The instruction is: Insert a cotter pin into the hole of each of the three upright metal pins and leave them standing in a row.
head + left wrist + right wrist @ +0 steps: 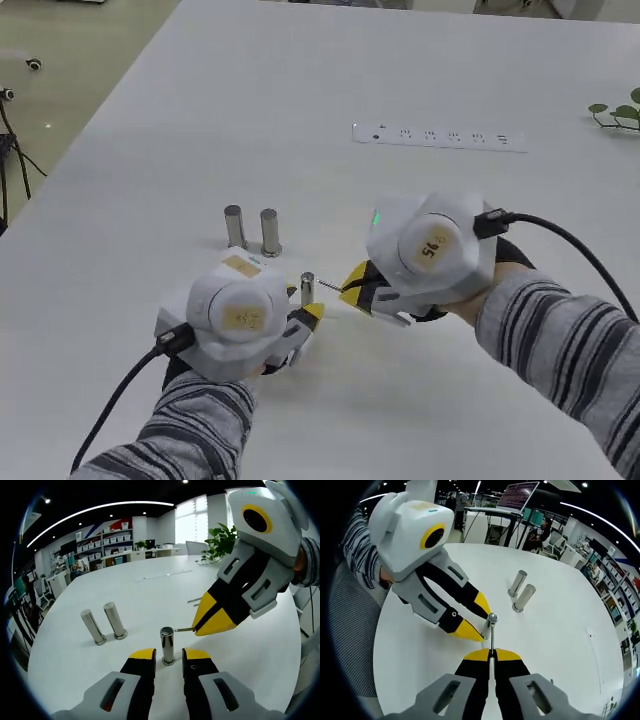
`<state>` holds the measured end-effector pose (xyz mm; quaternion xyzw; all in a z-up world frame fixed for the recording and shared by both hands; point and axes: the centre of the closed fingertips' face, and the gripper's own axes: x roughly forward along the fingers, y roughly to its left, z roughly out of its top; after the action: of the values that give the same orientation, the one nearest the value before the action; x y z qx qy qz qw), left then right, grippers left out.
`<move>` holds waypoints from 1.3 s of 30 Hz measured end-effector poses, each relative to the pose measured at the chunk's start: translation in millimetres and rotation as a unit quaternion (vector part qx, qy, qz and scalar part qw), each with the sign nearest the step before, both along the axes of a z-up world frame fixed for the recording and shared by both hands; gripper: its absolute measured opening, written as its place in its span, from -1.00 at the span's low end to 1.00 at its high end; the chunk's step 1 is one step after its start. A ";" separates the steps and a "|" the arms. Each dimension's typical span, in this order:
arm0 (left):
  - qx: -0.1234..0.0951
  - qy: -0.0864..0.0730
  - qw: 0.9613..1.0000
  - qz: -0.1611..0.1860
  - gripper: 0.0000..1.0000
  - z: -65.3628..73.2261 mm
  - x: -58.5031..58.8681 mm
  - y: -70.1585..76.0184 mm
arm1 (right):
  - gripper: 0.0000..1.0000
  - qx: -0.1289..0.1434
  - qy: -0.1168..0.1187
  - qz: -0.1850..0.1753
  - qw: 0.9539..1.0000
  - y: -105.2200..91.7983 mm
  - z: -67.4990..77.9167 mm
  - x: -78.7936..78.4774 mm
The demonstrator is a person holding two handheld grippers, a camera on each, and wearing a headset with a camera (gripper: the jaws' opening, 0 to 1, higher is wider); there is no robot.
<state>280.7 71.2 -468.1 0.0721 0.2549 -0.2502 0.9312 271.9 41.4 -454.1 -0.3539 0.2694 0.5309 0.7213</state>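
Three short steel pins stand on the white table (300, 120). Two of them (233, 226) (270, 232) are side by side at the back. The third pin (307, 288) (167, 644) (490, 622) stands between the yellow tips of my left gripper (303, 306) (169, 655), with a small gap on each side. My right gripper (352, 286) (491, 654) (204, 626) is shut on a thin cotter pin (184, 629) (491, 639). The cotter pin's free end touches the top of the third pin from the right.
A white power strip (438, 136) lies across the table further back. Plant leaves (620, 112) reach in at the right edge. Cables (12, 140) hang off the table's left side. The right gripper's cable (580, 250) trails to the right.
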 end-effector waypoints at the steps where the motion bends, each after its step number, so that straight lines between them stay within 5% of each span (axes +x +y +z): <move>1: 0.001 0.002 1.000 0.000 -0.66 -0.9 0.3 -0.4 | -1.00 -0.002 -0.001 0.000 1.000 -0.1 -0.2 0.5; 16: 0.007 0.009 1.000 -0.003 -0.88 -9.0 7.1 -4.2 | -1.00 -0.005 -0.002 0.010 1.000 6.2 -1.0 2.4; 39: 0.007 0.008 1.000 0.007 -0.90 -11.7 7.6 -2.7 | -1.00 -0.011 -0.016 0.026 0.999 16.4 9.5 2.2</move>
<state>288.3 68.5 -479.8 0.0749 0.2649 -0.2419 0.9304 274.2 57.8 -444.6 -0.3769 0.2547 0.5406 0.7076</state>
